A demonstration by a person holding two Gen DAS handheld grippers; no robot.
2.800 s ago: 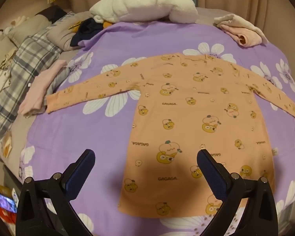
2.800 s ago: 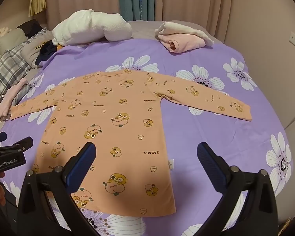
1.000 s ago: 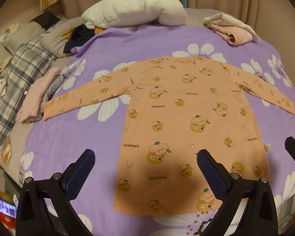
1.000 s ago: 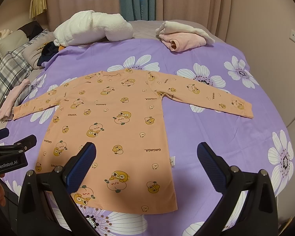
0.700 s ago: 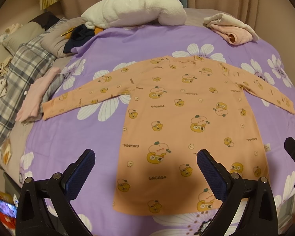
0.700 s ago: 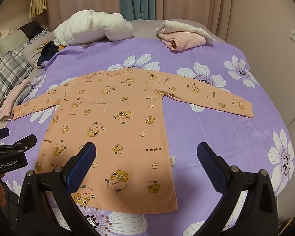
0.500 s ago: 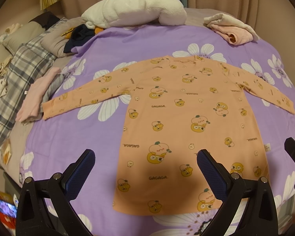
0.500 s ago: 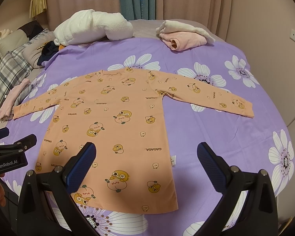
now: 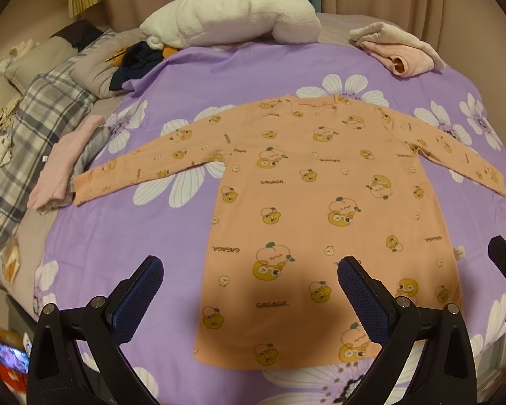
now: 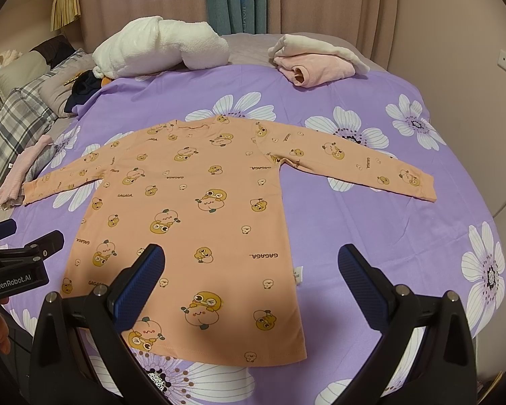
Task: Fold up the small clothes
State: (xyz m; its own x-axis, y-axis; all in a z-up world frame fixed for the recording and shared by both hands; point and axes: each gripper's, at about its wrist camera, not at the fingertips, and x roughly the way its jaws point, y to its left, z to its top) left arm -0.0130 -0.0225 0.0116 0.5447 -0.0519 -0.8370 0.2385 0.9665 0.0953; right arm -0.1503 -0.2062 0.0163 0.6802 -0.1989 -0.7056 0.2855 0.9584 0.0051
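Observation:
An orange long-sleeved child's shirt (image 9: 313,199) with cartoon prints lies flat on the purple flowered bedspread (image 9: 219,71), both sleeves spread out, hem toward me. It also shows in the right wrist view (image 10: 199,209). My left gripper (image 9: 249,293) is open and empty, held above the hem's left part. My right gripper (image 10: 251,285) is open and empty above the hem's right part. The left gripper's body (image 10: 17,266) shows at the left edge of the right wrist view.
A white fluffy blanket (image 9: 229,17) lies at the far edge. Folded pink and cream clothes (image 9: 398,50) sit at the far right. A small pink garment (image 9: 60,165) lies by the left sleeve cuff. A plaid blanket (image 9: 27,135) and pillows are at the left.
Both grippers have pulled back and up a little since 2.8 s ago, so the whole shirt shows. Nothing has visibly moved in the last second.

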